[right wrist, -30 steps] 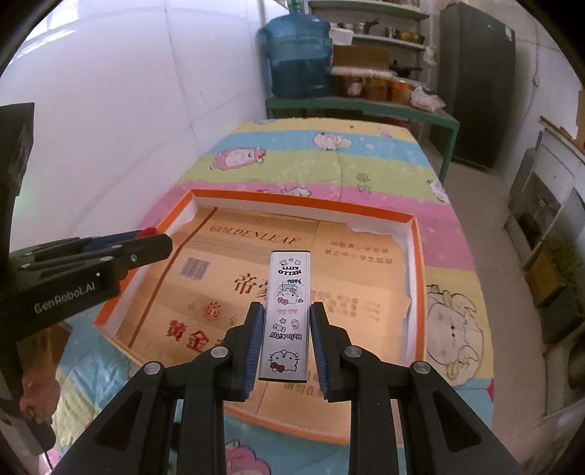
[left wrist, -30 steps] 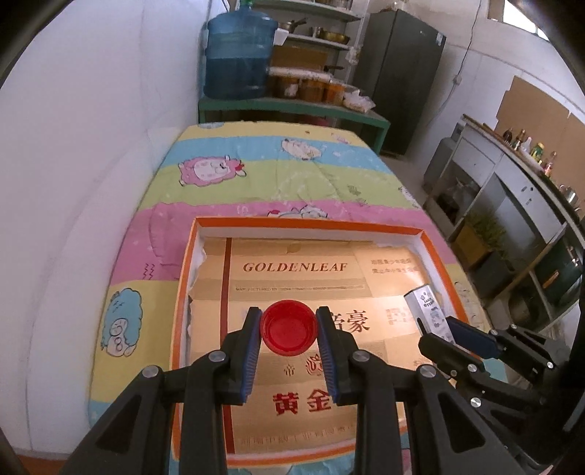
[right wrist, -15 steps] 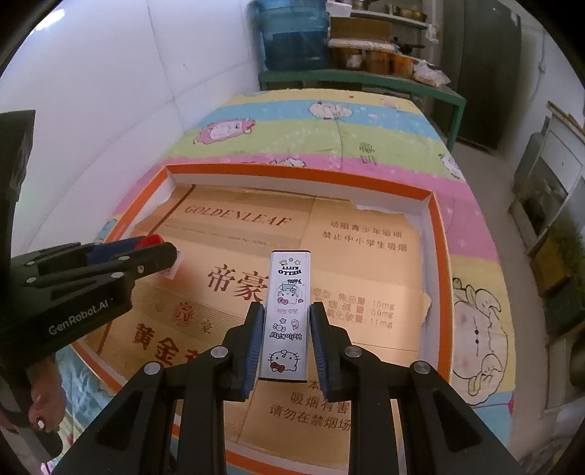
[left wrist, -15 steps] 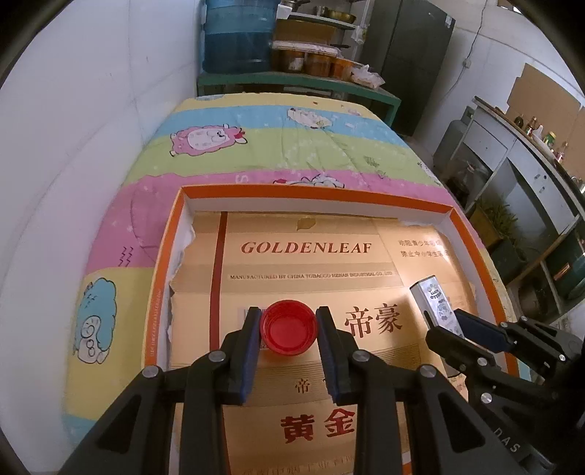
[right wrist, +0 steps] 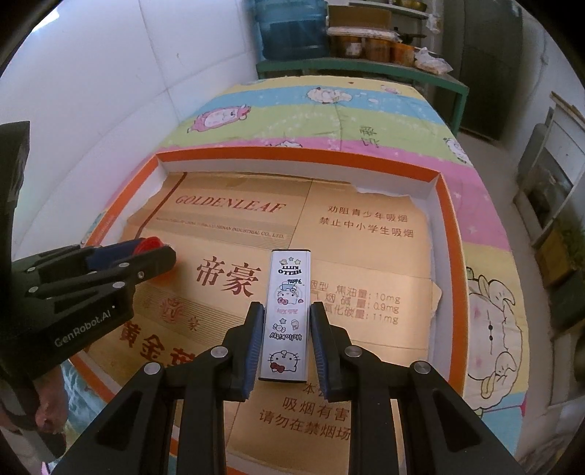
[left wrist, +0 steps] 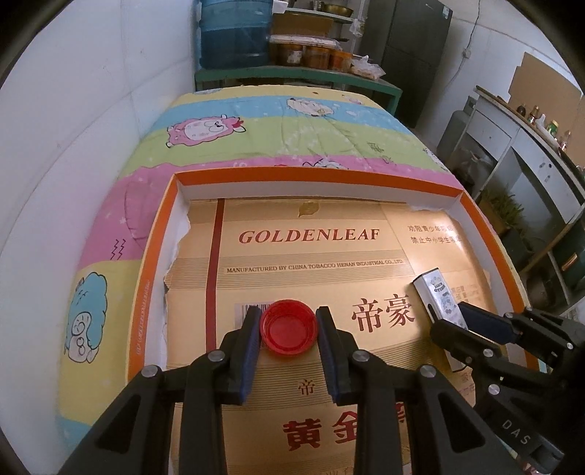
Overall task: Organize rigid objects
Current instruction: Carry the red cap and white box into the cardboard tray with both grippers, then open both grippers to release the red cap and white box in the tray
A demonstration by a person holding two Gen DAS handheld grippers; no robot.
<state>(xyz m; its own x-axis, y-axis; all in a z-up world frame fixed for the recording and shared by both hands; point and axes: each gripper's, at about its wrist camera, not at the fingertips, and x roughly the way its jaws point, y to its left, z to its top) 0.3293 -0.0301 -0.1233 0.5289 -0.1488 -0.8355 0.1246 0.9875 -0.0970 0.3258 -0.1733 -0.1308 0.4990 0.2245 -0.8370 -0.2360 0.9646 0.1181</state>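
My left gripper is shut on a red bottle cap, open side up, low over the left part of the tray. My right gripper is shut on a white Hello Kitty tin box, long side pointing forward, over the right part of the tray. The orange-rimmed shallow tray lined with Goldenleaf cardboard lies on the bed. The right gripper and box show at the right in the left wrist view. The left gripper with the cap shows at the left in the right wrist view.
The tray sits on a striped cartoon bedspread against a white wall at the left. A green bench with a blue water jug stands at the far end. Cabinets line the right side.
Both grippers have moved forward and lower over the tray, still holding the cap and the box. The tray now fills more of both views.
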